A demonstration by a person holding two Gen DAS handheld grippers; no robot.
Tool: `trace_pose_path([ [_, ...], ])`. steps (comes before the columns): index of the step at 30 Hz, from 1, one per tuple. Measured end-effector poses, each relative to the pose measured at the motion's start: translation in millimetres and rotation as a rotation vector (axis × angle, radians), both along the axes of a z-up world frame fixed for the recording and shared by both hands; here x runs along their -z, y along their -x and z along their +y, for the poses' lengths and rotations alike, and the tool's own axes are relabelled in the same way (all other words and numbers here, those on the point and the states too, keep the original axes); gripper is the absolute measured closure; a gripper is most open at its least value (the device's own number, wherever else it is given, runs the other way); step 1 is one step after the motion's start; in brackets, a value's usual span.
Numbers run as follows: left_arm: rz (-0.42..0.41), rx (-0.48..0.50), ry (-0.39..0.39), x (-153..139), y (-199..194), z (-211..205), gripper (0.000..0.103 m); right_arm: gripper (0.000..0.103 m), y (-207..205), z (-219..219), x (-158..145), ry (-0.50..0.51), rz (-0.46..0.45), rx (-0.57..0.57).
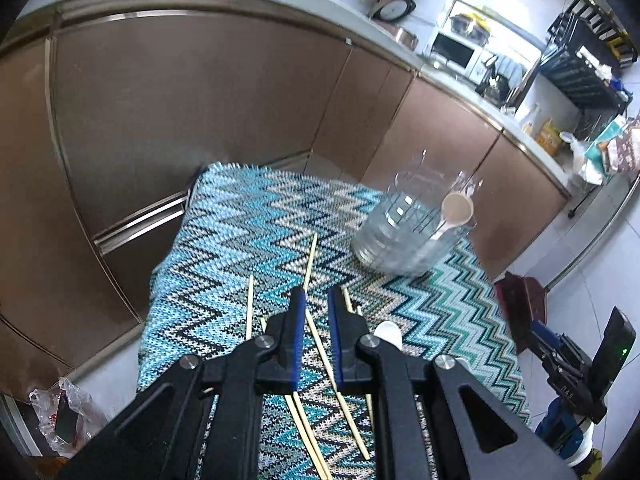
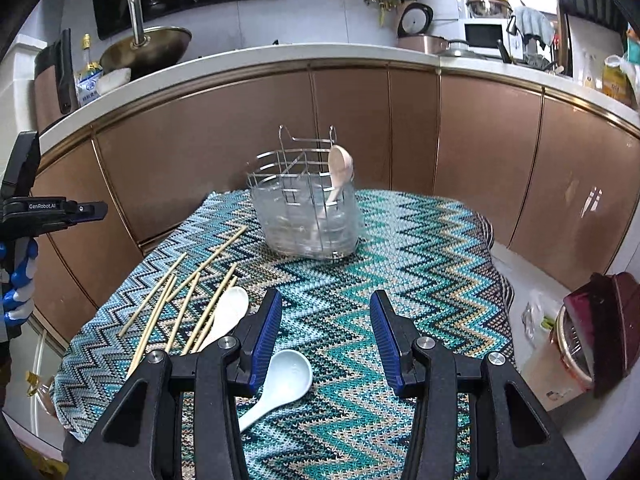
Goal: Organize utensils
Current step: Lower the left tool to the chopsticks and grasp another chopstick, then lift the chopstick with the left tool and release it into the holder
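The left gripper (image 1: 317,300) is held nearly closed and empty above the scattered chopsticks (image 1: 310,264), one seen lying between its blue pads. The right gripper (image 2: 325,308) is held apart, nothing gripped; a pale blue spoon (image 2: 286,376) is seen just beneath its left finger, the wire utensil holder (image 2: 306,210) well beyond.

cloth centre (image 2: 360,280) bare, chopsticks (image 2: 192,300) left, caddy (image 2: 306,216) behind

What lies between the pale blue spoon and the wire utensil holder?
Only bare zigzag cloth; the right wrist view shows nothing lying between the pale blue spoon and the wire utensil holder.
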State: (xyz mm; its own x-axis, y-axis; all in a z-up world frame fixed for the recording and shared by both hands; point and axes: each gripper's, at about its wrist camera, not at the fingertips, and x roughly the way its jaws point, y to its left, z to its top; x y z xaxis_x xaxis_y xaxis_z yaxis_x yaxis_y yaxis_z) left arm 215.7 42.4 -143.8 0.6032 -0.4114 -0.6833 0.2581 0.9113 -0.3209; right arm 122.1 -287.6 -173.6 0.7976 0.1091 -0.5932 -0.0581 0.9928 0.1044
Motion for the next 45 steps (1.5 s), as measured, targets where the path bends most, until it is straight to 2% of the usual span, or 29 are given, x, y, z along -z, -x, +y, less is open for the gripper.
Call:
trace_pose_path([
  [6, 0.118, 0.068, -0.026, 34.6, -53.1, -31.3, 0.092, 0.058, -17.7, -2.9, 20.8, -0.022, 0.037, -0.006],
  [10, 0.244, 0.134, -0.087, 67.9, -110.7, -67.6, 0.092, 0.058, -28.1, -11.3, 34.5, -0.037, 0.065, 0.005],
  [16, 0.345, 0.139, -0.167, 103.7, -164.7, -97.9, 0.092, 0.058, -31.8, -28.6, 46.5, -0.036, 0.087, 0.037],
  [19, 0.380, 0.145, -0.194, 116.5, -179.7, -106.5, 0.092, 0.058, -31.4, -36.7, 51.7, -0.041, 0.095, 0.050],
  [25, 0.393, 0.148, -0.246, 126.8, -187.4, -114.2, 0.097, 0.058, -30.2, -47.0, 66.5, -0.060, 0.125, 0.070],
  [29, 0.387, 0.128, -0.221, 126.7, -183.2, -114.8, 0.098, 0.058, -29.1, -47.2, 71.2, -0.067, 0.132, 0.072],
  [33, 0.353, 0.112, -0.156, 108.1, -173.8, -100.5, 0.098, 0.058, -28.4, -46.7, 71.6, -0.071, 0.132, 0.073],
  [38, 0.221, 0.124, -0.014, 40.4, -142.0, -80.2, 0.098, 0.058, -24.4, -47.5, 69.7, -0.071, 0.128, 0.072],
  [42, 0.045, 0.144, 0.155, -26.7, -117.7, -73.8, 0.098, 0.058, -23.1, -46.8, 70.7, -0.079, 0.124, 0.073],
  [45, -0.123, 0.103, 0.253, -67.1, -109.5, -73.4, 0.098, 0.058, -23.4, -44.4, 70.6, -0.081, 0.120, 0.072],
])
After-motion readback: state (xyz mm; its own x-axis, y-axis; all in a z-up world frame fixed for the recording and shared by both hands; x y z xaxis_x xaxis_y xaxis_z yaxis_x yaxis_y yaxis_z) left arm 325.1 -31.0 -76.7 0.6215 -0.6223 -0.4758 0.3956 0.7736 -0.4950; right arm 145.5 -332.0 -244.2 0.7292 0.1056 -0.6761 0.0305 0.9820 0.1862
